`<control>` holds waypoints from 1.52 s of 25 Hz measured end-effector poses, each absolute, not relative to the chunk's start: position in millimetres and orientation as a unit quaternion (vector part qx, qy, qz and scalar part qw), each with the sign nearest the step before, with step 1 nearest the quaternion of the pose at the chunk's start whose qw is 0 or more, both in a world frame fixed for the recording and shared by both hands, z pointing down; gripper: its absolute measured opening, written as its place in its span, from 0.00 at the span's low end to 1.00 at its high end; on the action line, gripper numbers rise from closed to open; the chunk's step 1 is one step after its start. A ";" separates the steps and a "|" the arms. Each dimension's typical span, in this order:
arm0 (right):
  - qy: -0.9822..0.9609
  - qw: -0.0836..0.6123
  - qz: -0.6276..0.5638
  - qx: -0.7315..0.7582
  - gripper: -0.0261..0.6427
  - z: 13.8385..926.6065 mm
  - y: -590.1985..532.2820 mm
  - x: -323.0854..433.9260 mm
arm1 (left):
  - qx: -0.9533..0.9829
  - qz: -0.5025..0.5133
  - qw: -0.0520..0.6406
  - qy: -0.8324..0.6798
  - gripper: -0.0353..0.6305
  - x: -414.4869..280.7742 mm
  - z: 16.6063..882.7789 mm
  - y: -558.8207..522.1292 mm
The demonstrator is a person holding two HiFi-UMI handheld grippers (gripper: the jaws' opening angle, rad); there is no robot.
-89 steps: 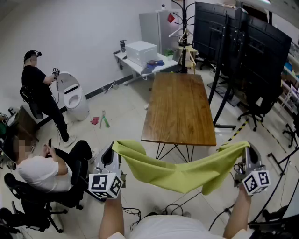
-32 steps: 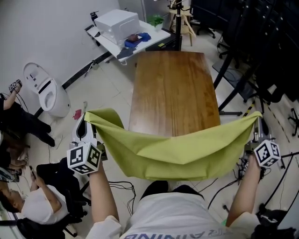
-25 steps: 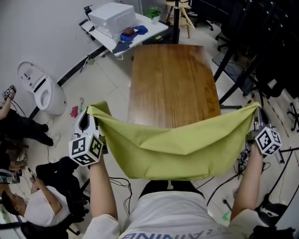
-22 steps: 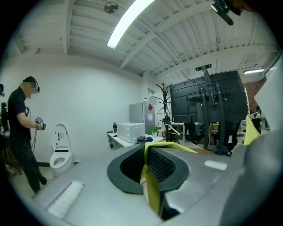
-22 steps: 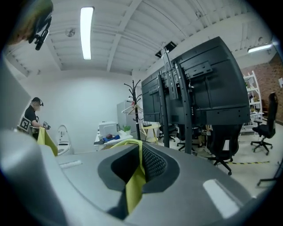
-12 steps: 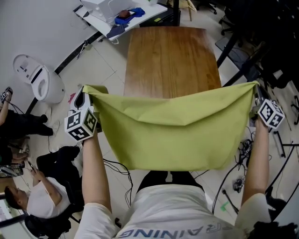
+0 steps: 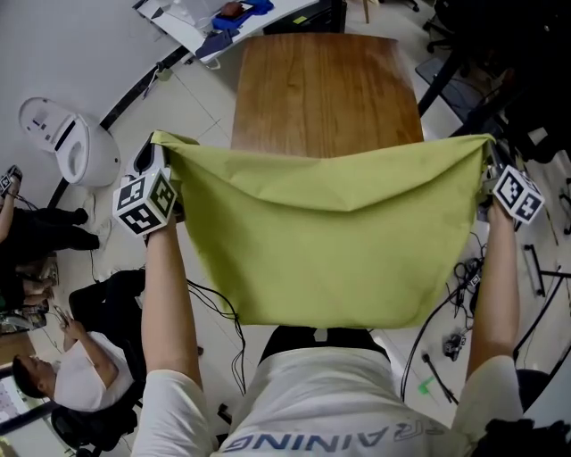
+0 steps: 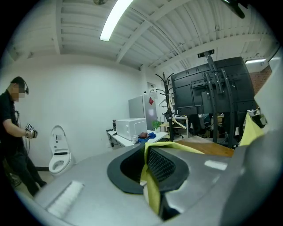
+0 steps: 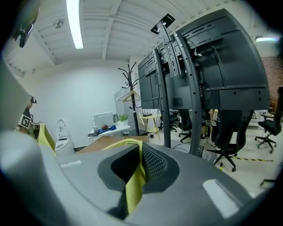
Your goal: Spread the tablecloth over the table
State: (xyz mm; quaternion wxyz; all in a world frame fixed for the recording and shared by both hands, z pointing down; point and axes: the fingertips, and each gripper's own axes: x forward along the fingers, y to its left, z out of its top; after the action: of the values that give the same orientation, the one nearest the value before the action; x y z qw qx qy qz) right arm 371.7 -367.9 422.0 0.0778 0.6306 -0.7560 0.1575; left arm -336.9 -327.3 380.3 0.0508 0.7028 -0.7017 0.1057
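A yellow-green tablecloth hangs stretched between my two grippers, in front of the near end of the brown wooden table. My left gripper is shut on the cloth's left top corner. At the far side, my right gripper is shut on the right top corner. The cloth's top edge sags slightly in the middle and hides the table's near edge. Its lower hem hangs in front of my body.
A white toilet-like unit stands on the floor at left. A white side table with a blue item is beyond the wooden table. Black monitor stands and office chairs are on the right. Seated people and cables are nearby.
Both grippers have moved forward toward the table with the cloth held taut, and the cloth now covers more of the table's near end in the head view.
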 end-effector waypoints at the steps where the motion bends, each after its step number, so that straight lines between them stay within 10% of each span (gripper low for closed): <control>1: -0.755 0.078 0.159 0.631 0.05 424.2 -371.5 373.5 | 0.703 0.107 0.051 -0.701 0.07 -336.5 381.7 -333.9; 38: -0.696 0.239 0.219 0.640 0.05 596.3 -484.4 423.4 | 0.683 0.225 0.138 -0.681 0.07 -377.8 581.9 -465.2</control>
State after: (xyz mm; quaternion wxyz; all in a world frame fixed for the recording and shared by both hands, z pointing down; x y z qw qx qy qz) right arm 423.4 -484.4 596.3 0.2388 0.6403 -0.6965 0.2190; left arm -377.8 -465.2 581.9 0.1379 0.6830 -0.6811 0.2249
